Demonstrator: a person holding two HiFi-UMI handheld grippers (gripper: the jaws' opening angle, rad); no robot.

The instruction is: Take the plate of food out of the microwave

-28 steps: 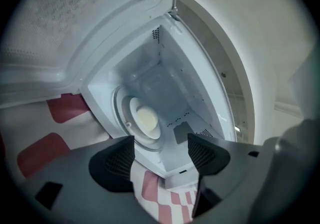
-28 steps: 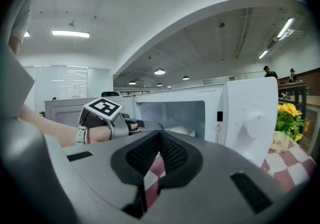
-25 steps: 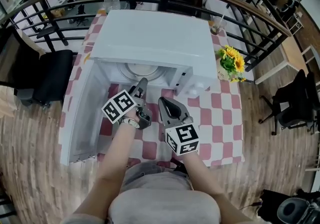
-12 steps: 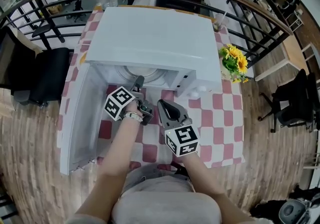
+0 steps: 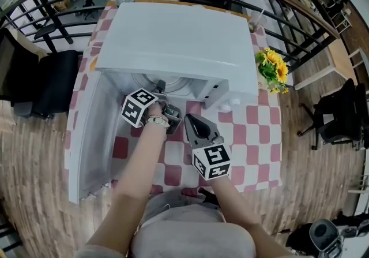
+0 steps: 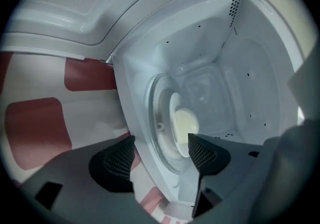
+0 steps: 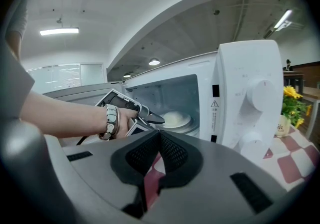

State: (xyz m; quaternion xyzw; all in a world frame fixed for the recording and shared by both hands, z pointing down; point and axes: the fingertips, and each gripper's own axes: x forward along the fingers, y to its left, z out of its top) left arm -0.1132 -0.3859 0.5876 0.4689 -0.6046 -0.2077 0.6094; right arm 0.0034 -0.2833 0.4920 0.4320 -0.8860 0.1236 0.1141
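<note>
At the mouth of the microwave [image 5: 179, 37], my left gripper [image 6: 160, 155] hangs released, jaws apart and gripping nothing. Just beyond it, the plate of food [image 6: 181, 124] sits on the glass turntable [image 6: 155, 107] inside. My right gripper [image 7: 159, 152] is clenched empty, held back over the red-and-white checkered tabletop [image 5: 249, 135].
</note>
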